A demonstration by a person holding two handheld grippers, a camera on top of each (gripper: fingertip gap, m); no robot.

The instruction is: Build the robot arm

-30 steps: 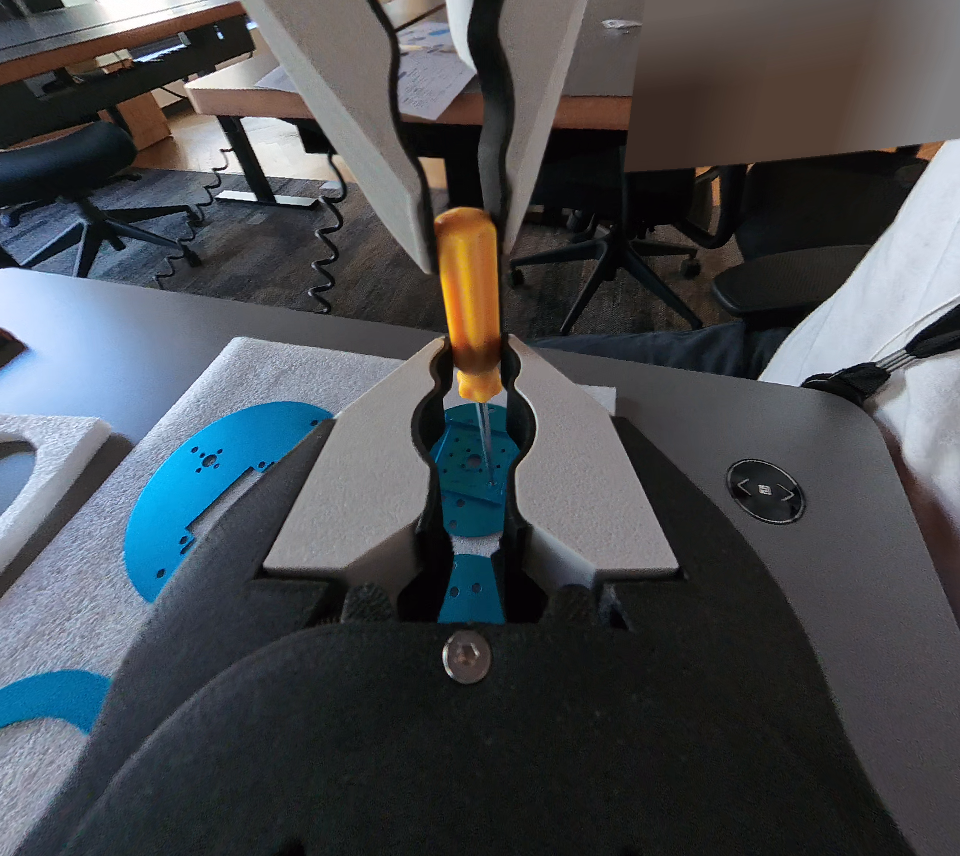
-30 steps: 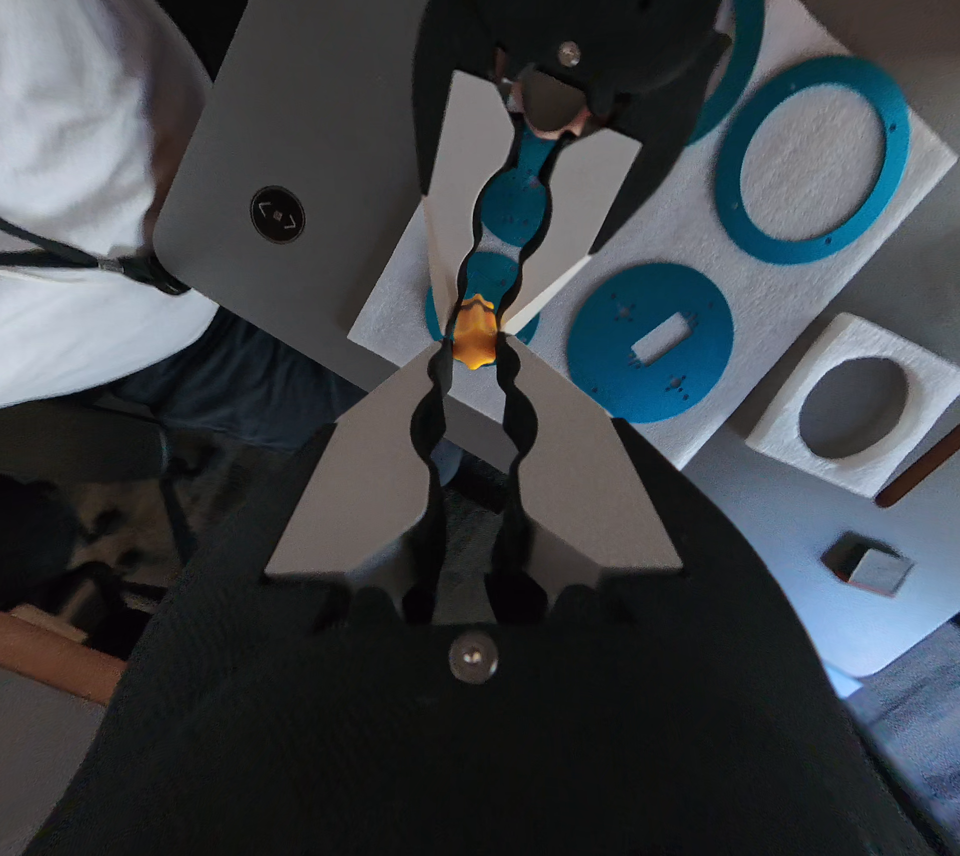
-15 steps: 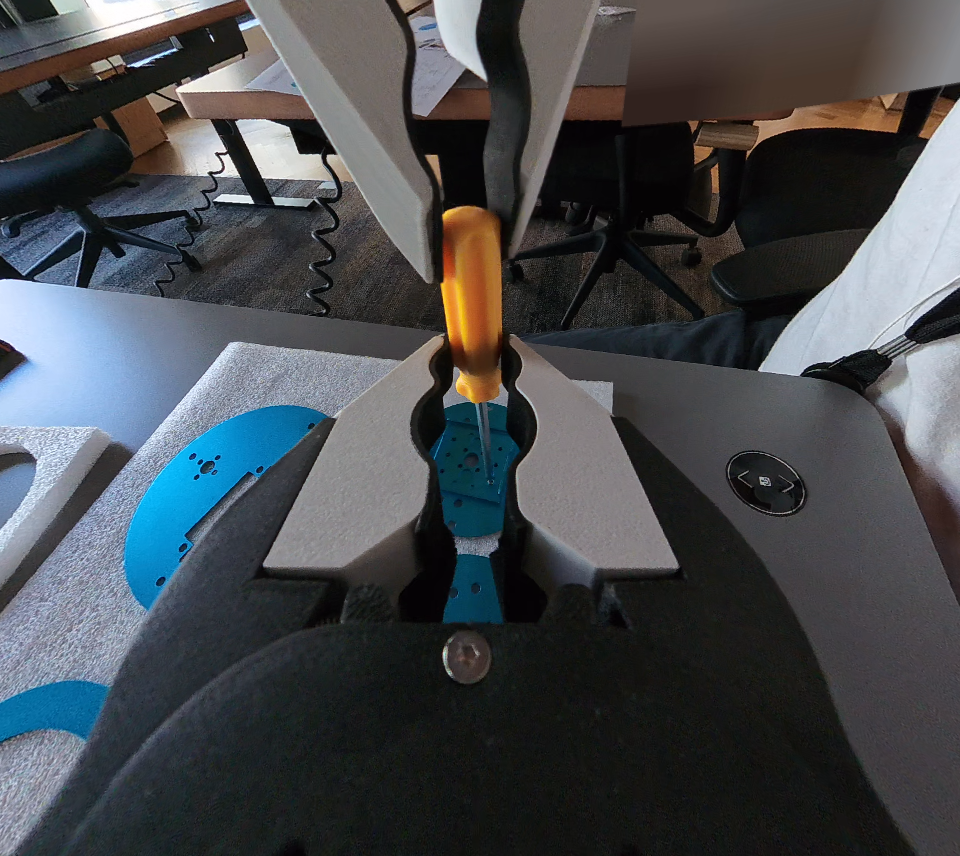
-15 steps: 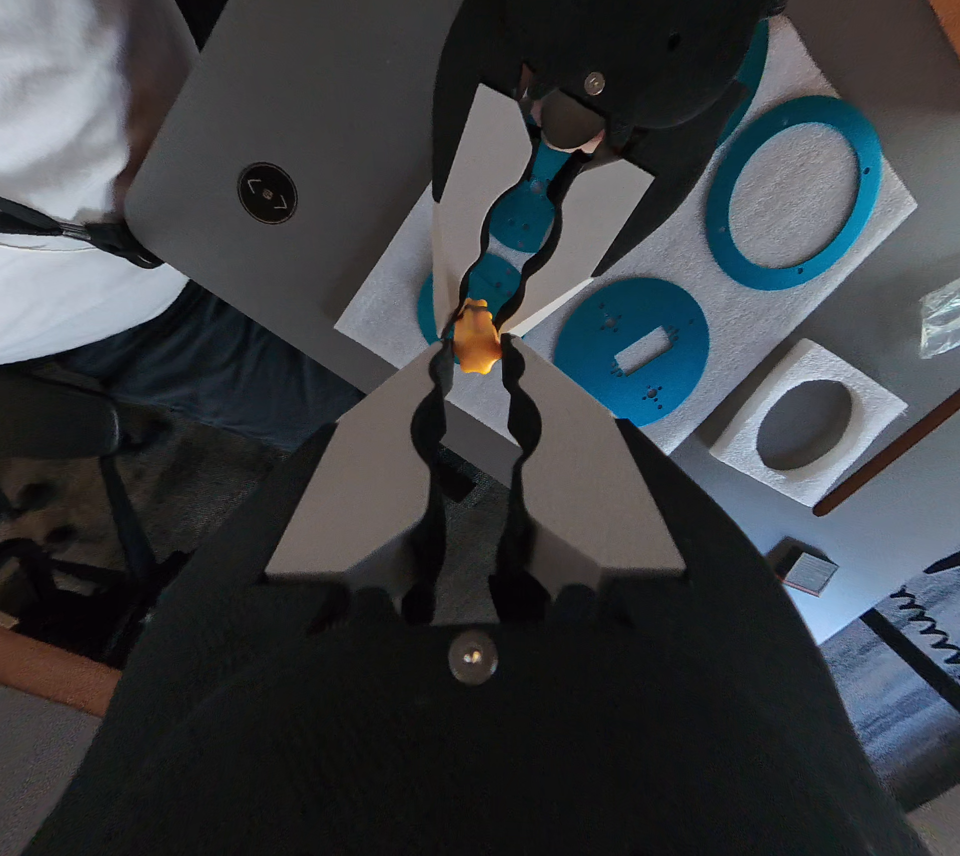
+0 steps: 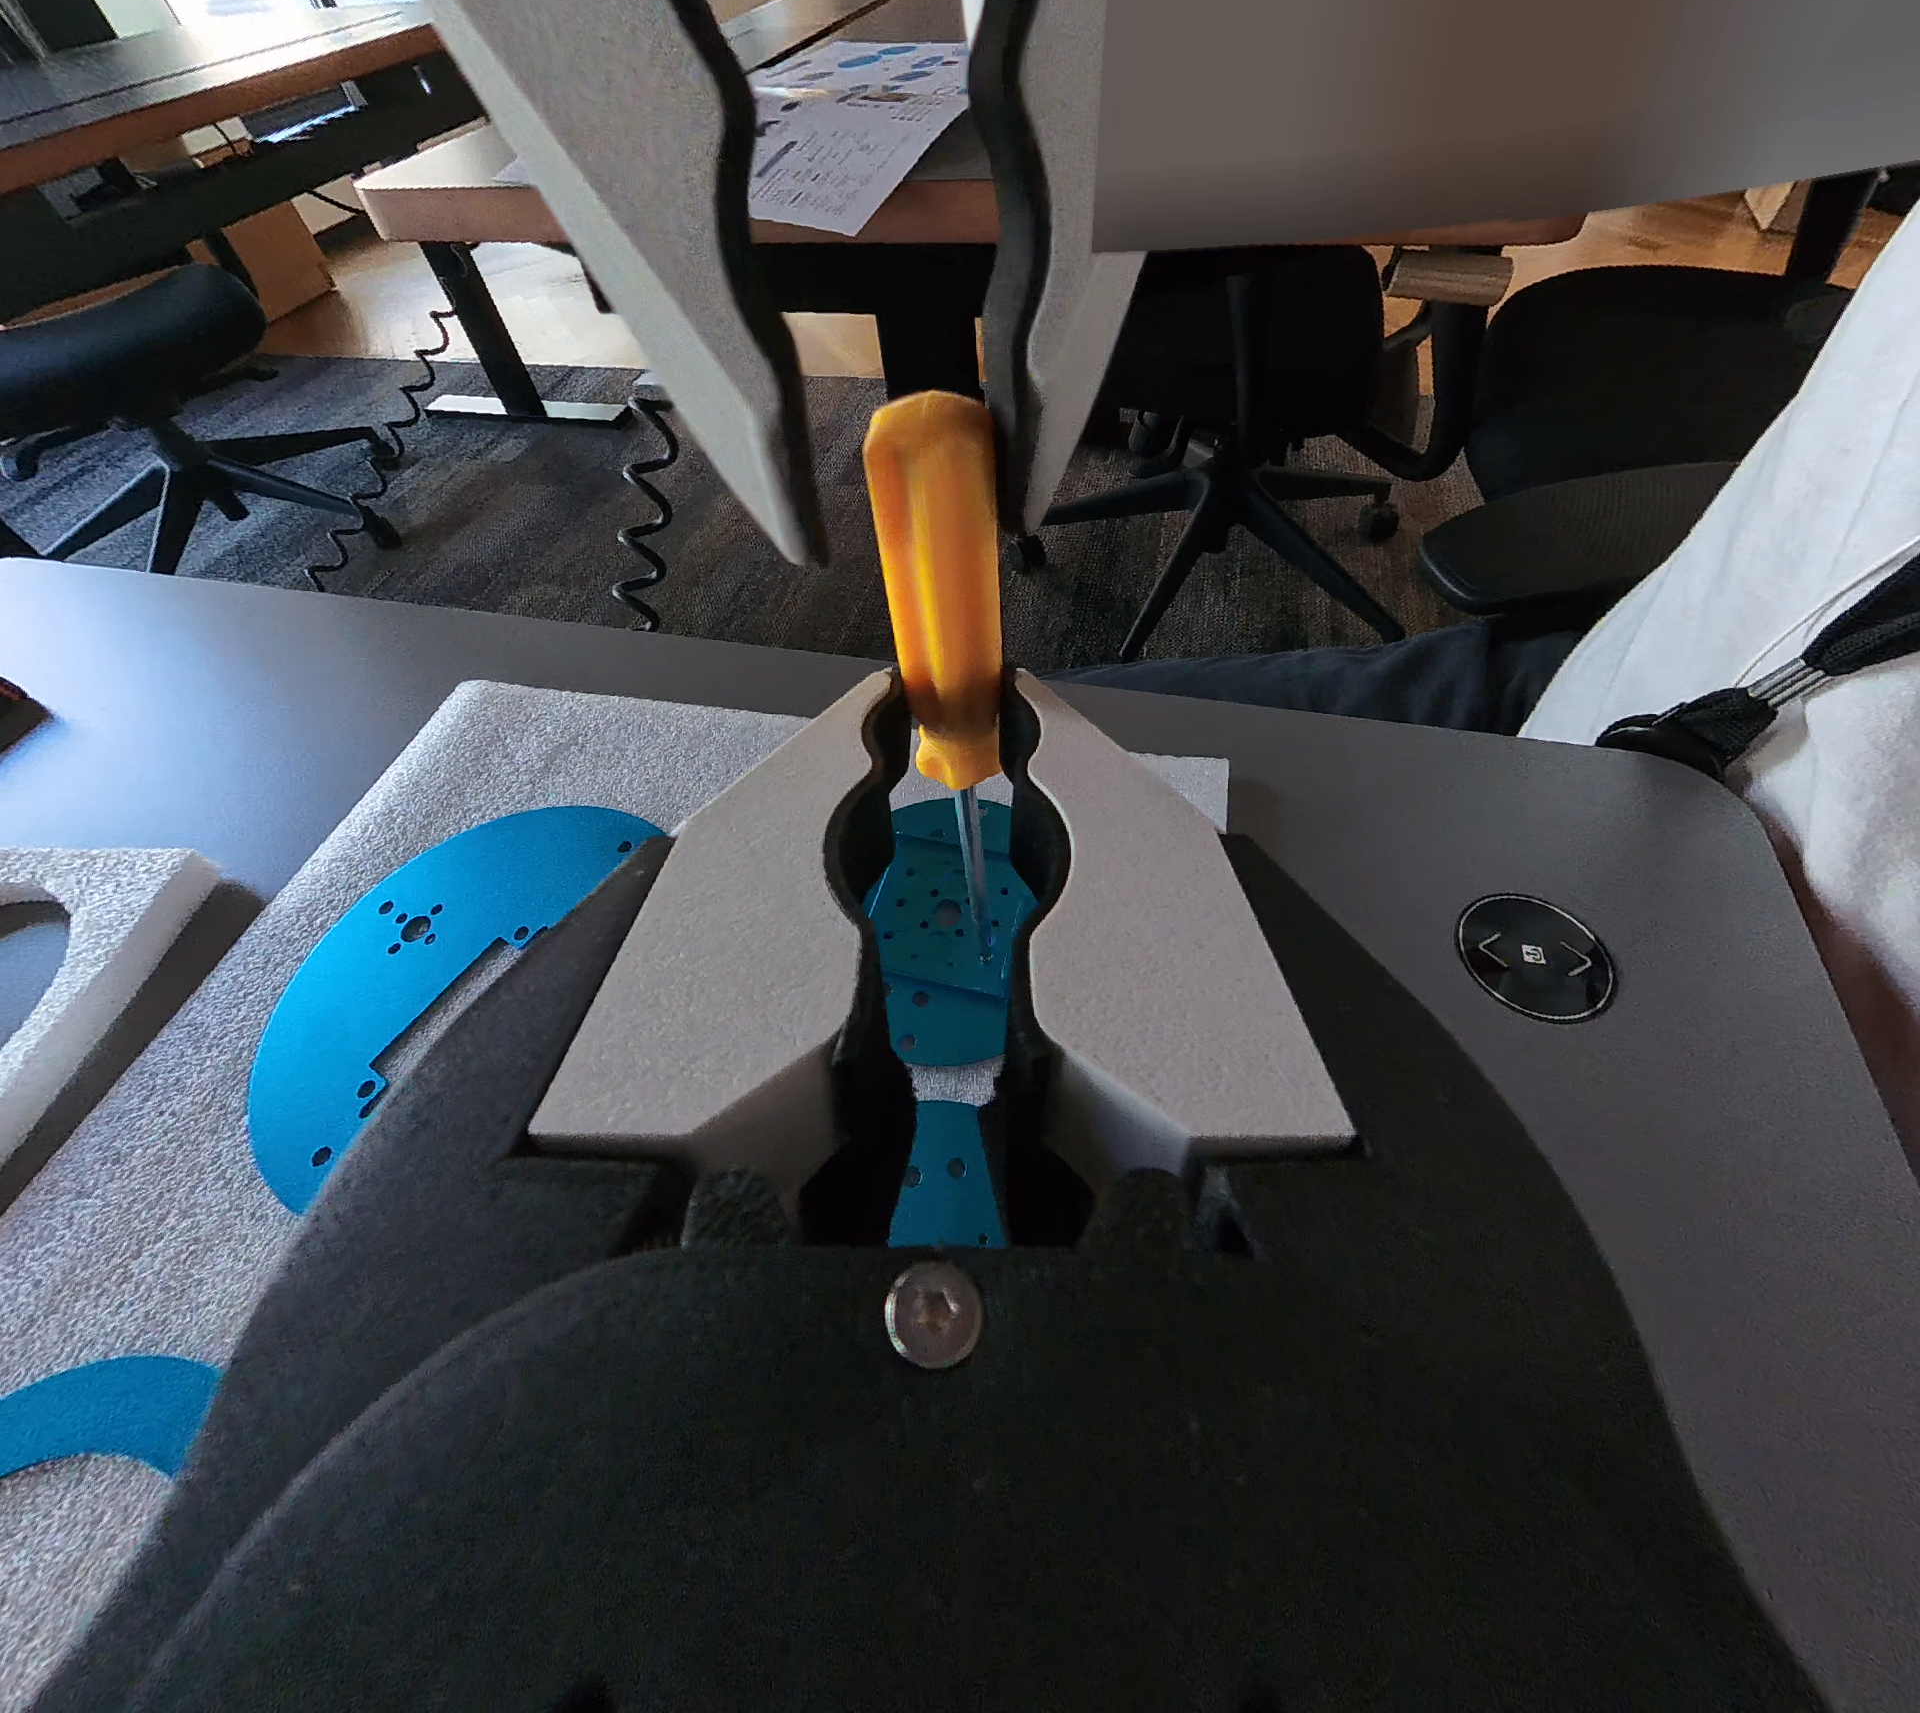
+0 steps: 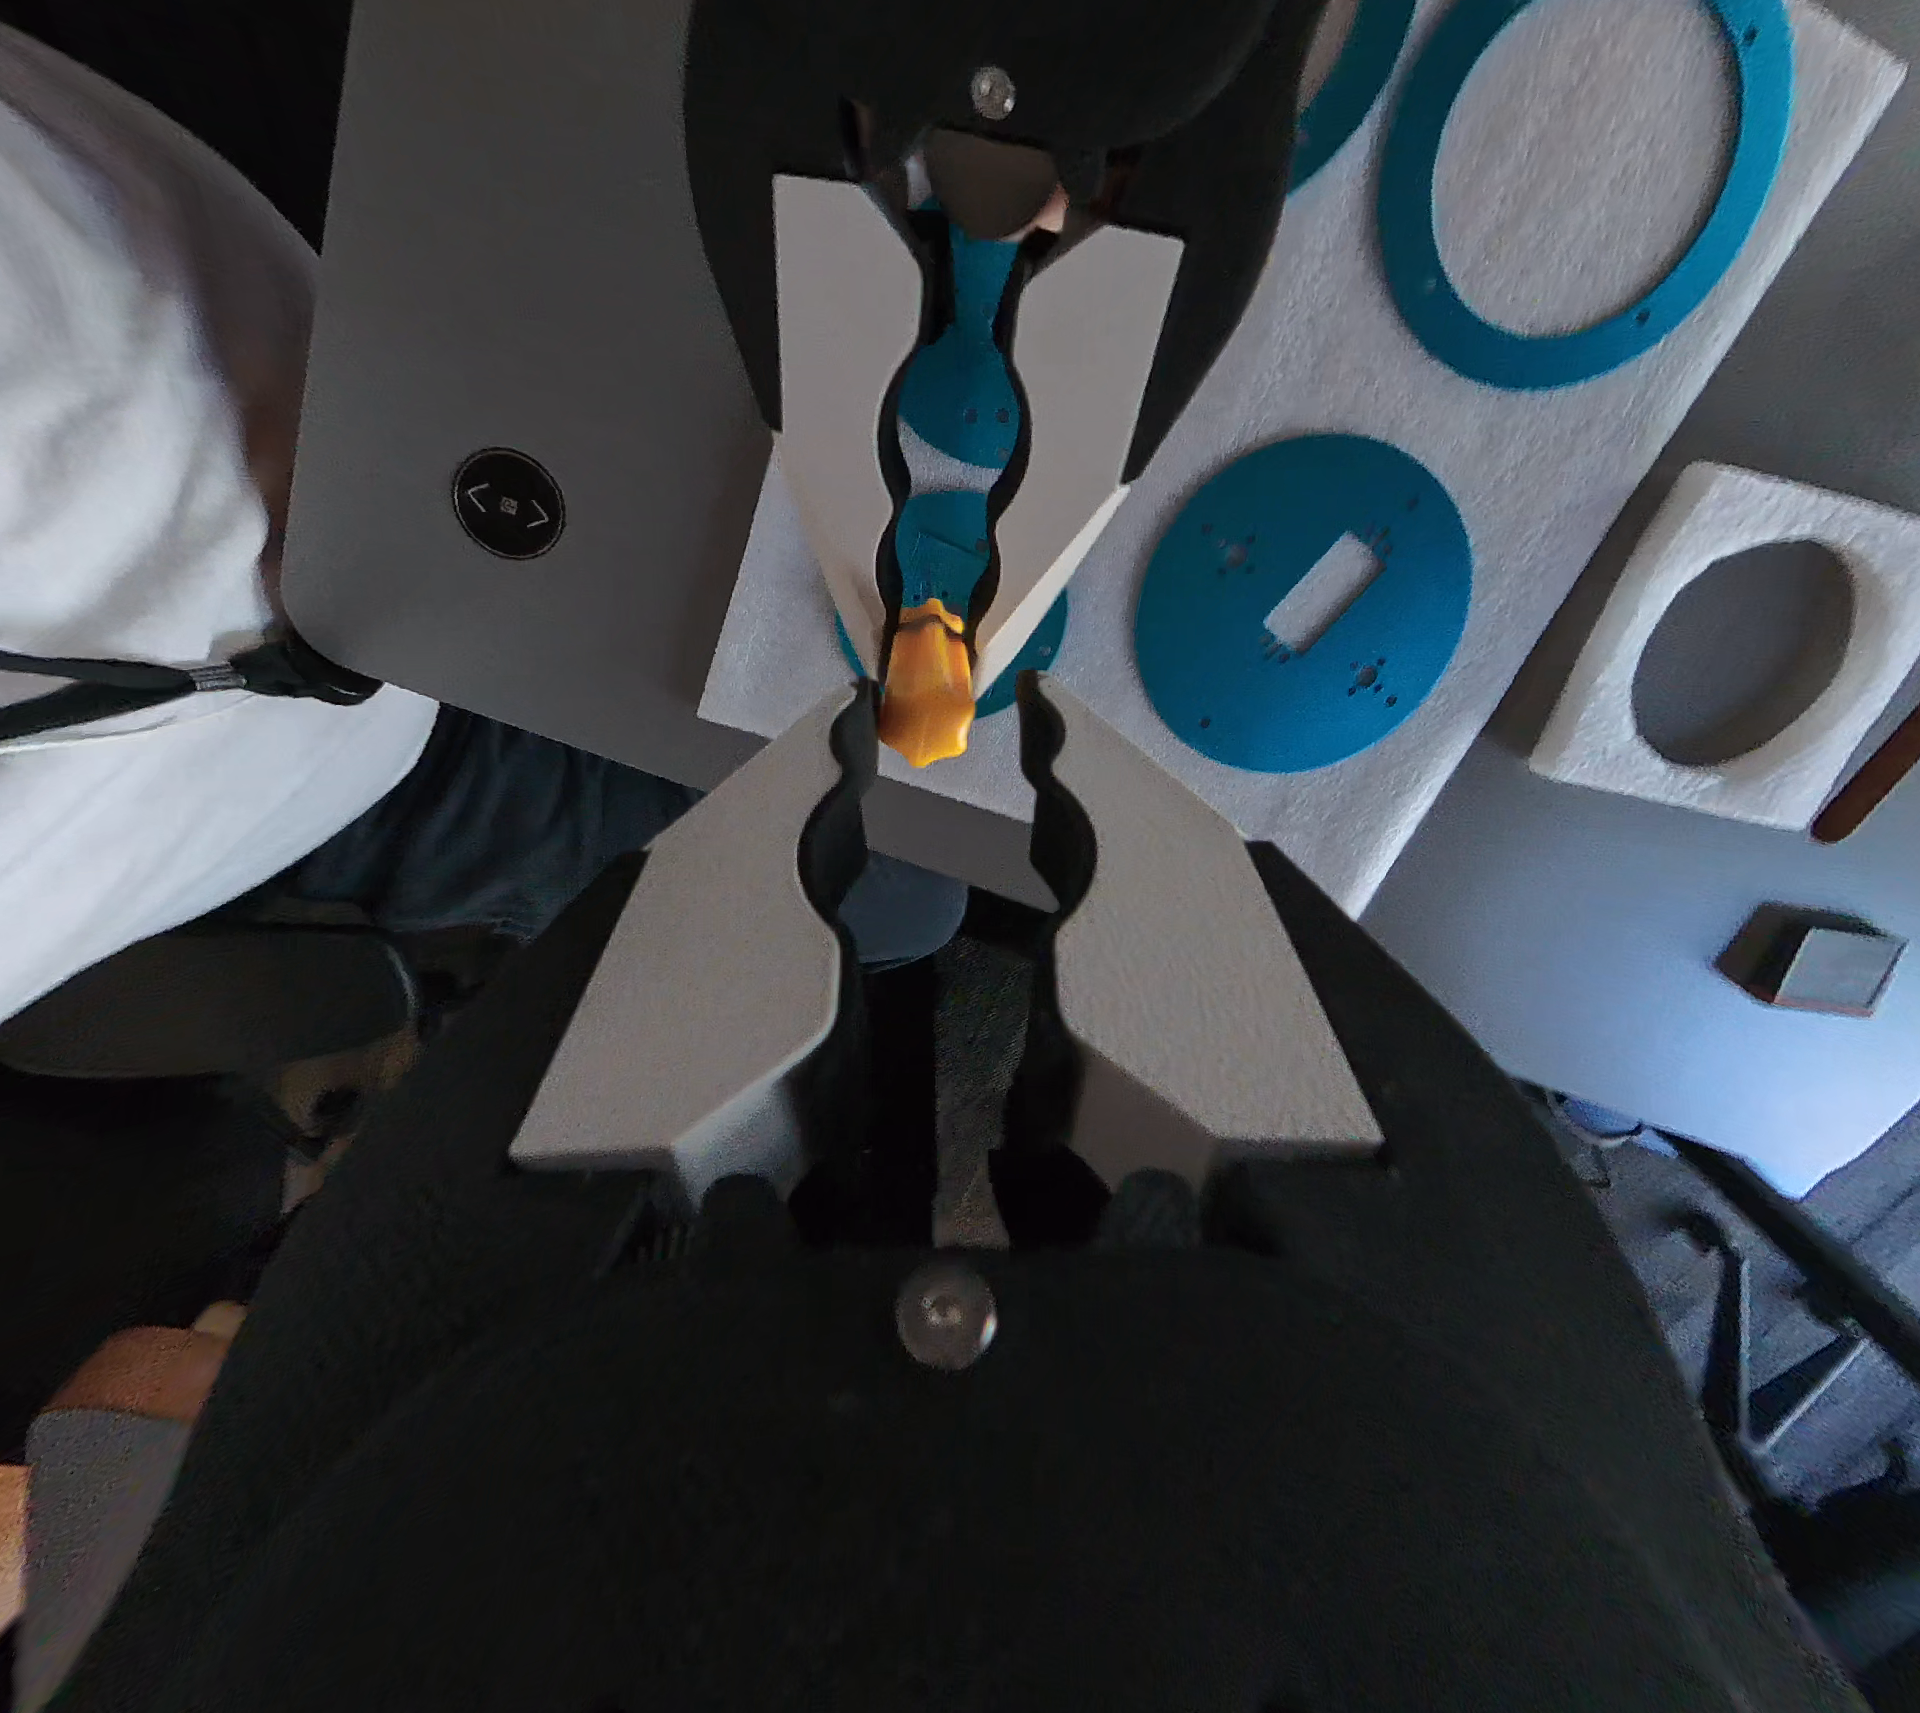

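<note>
left tool (image 5: pixel 951 697) level, clamped on upright screwdriver (image 5: pixel 940 583); right tool (image 6: pixel 940 707) overhead, spread.

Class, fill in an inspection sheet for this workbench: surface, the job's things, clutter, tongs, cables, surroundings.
Surface: grey table with a white foam sheet on it.
Job's things: orange-handled screwdriver upright, tip down on a small blue plate; slotted blue disc and blue ring flat on the foam.
Clutter: foam block with a round hole; small grey block.
Tongs: left tongs shut on the handle's lower end; right tongs open at its top.
Cables: coiled black cable under the far desk.
Surroundings: office chairs, wooden desks, a person in a white top.
</note>
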